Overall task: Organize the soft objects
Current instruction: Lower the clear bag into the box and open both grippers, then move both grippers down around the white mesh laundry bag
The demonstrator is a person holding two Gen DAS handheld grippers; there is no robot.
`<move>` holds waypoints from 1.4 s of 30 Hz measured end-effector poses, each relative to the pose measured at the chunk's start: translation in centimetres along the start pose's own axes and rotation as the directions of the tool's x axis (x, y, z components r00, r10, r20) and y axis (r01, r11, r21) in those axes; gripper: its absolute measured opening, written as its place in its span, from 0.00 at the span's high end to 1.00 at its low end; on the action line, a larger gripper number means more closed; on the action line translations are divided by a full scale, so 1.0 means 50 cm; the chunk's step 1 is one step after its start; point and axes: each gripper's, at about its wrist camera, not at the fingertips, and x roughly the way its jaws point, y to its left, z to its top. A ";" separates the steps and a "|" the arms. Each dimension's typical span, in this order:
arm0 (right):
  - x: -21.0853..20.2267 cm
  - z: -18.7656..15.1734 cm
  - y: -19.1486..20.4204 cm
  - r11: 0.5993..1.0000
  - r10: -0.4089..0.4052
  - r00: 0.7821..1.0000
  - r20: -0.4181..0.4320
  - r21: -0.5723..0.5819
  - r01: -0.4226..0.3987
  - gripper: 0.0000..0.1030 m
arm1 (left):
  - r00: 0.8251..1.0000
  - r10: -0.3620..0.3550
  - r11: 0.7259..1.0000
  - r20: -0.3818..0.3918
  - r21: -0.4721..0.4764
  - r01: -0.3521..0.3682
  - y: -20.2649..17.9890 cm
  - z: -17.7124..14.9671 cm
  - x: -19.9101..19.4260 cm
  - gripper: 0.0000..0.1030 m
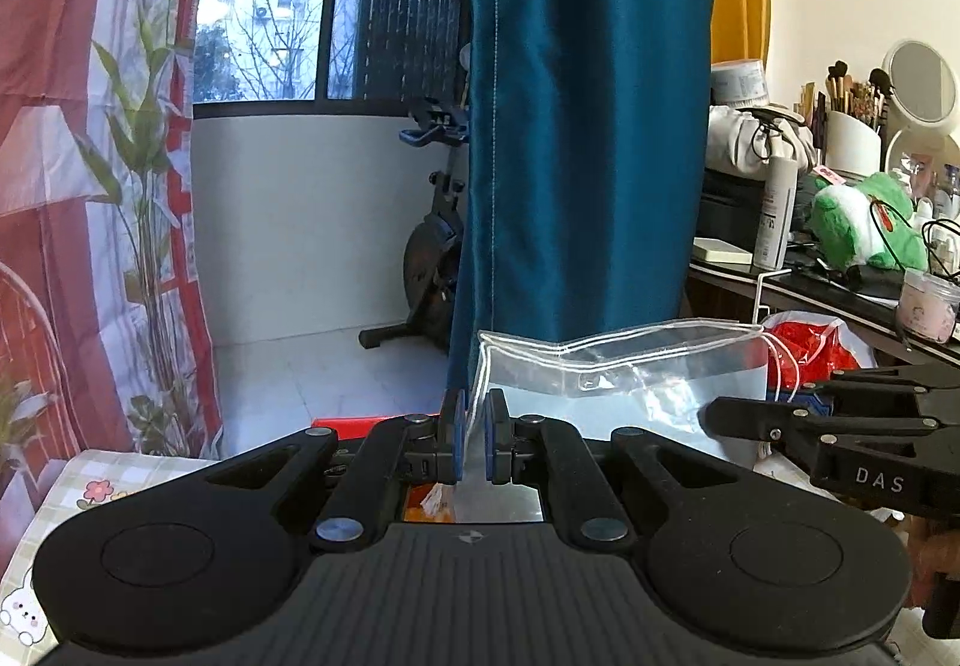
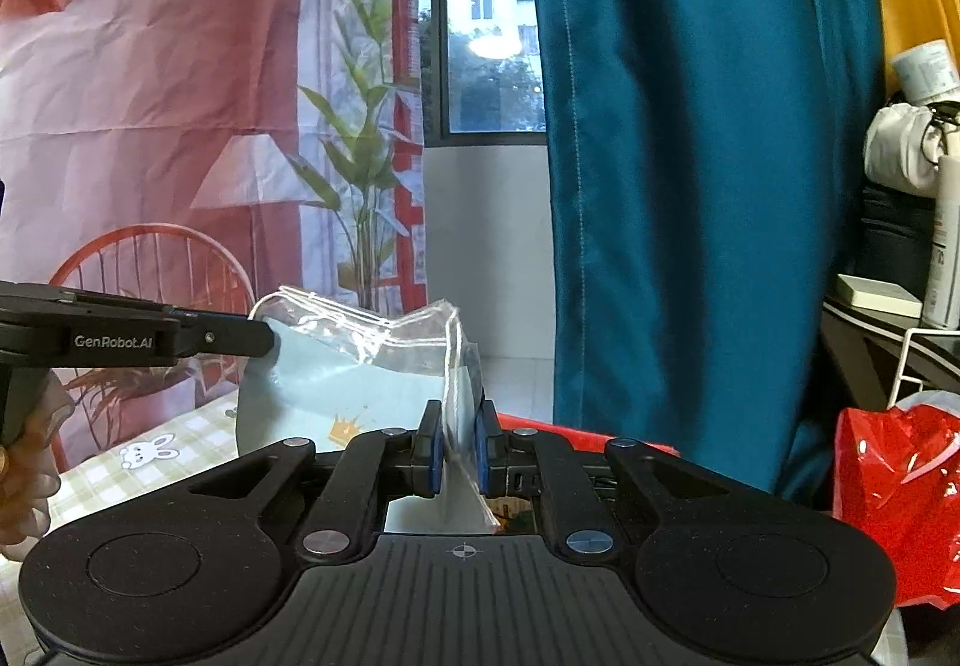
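I hold a clear plastic drawstring bag (image 1: 630,384) up in front of the teal curtain (image 1: 588,126), one gripper at each end of its mouth. My left gripper (image 1: 477,441) pinches the bag's left edge, its blue pads closed narrow on the film. My right gripper (image 2: 459,447) clamps the opposite edge the same way. To the curtain's right, a red bag (image 2: 894,492) sits below a cluttered dresser (image 1: 810,294).
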 end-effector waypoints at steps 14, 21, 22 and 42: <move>0.013 -0.027 -0.005 1.000 -0.010 0.999 -0.035 0.026 0.011 0.91 | 0.995 0.000 1.000 -0.096 -0.015 -0.001 0.009 -0.050 0.036 0.93; 0.045 -0.064 -0.013 0.998 -0.012 0.994 -0.111 0.055 0.018 0.90 | 0.988 0.001 0.999 -0.155 -0.053 -0.009 0.034 -0.078 0.066 0.92; 0.050 -0.066 -0.015 0.998 -0.015 0.994 -0.112 0.056 0.021 0.90 | 0.988 0.005 0.998 -0.157 -0.054 -0.014 0.037 -0.080 0.072 0.91; 0.109 -0.088 -0.001 0.987 -0.162 0.972 -0.173 -0.041 0.157 0.16 | 0.972 0.012 0.997 -0.233 -0.068 -0.029 0.055 -0.100 0.045 0.25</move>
